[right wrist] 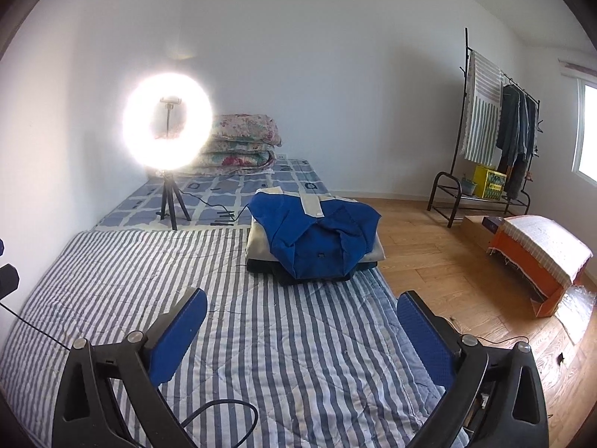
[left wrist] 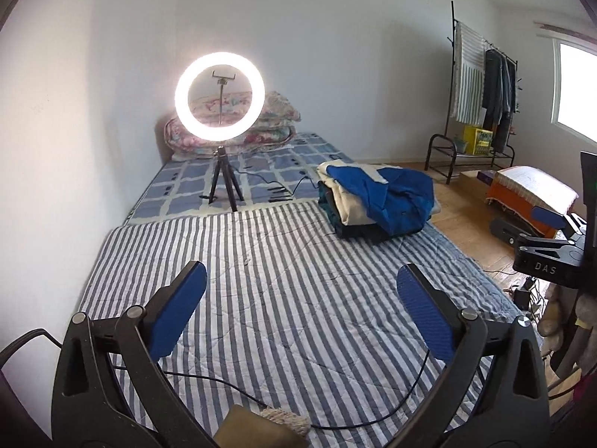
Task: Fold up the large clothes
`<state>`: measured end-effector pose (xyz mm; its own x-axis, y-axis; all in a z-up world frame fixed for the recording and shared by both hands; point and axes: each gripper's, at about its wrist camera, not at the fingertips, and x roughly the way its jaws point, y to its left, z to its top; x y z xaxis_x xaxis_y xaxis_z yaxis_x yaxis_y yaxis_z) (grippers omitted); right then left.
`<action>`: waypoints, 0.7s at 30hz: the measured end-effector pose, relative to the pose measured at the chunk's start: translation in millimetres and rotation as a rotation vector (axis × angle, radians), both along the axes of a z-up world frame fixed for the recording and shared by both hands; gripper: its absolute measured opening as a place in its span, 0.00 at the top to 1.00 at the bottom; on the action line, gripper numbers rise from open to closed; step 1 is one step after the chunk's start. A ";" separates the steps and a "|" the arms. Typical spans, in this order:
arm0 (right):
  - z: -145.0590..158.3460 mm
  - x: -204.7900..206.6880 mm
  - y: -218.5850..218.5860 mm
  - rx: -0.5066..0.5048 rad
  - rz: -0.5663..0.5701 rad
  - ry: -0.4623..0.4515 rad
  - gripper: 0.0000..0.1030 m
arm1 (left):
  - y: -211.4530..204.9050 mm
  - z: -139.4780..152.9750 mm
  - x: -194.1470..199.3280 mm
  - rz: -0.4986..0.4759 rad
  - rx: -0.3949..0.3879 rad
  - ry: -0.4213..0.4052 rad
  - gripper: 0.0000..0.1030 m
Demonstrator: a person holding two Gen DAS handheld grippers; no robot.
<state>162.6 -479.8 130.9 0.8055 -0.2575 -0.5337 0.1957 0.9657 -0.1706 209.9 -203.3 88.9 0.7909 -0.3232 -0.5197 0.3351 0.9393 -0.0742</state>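
Blue garment (right wrist: 317, 239) sits folded atop clothes stack (right wrist: 261, 246) at far right edge of striped bed cover (right wrist: 261, 336). My left gripper (left wrist: 301, 311) & right gripper (right wrist: 301, 336) both spread wide, empty, hovering over cover. Ring light (left wrist: 220, 95) behind.

White walls (right wrist: 335, 74) enclose the room. A lit ring light (right wrist: 168, 130) is seen at 10 o'clock on the bed (right wrist: 112, 280), a clothes rack (right wrist: 496, 130) at 2 o'clock, a bright window (left wrist: 578, 89) beyond it, wooden floor (right wrist: 447, 261) at 3 o'clock.
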 end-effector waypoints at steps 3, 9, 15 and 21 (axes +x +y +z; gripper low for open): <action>-1.3 0.9 0.9 -0.005 0.001 0.000 0.00 | -0.1 -5.5 1.4 -0.004 0.015 0.011 0.00; -2.7 2.4 -0.1 -0.010 -0.004 -0.007 0.00 | -3.4 -13.9 2.3 -0.011 0.055 0.012 0.00; -2.1 5.4 -1.4 0.013 -0.005 -0.009 0.00 | -4.2 -12.5 0.7 -0.011 0.049 0.001 0.00; -3.3 6.0 1.1 0.014 0.000 -0.007 0.00 | -3.9 -11.4 -1.0 -0.013 0.053 -0.002 0.00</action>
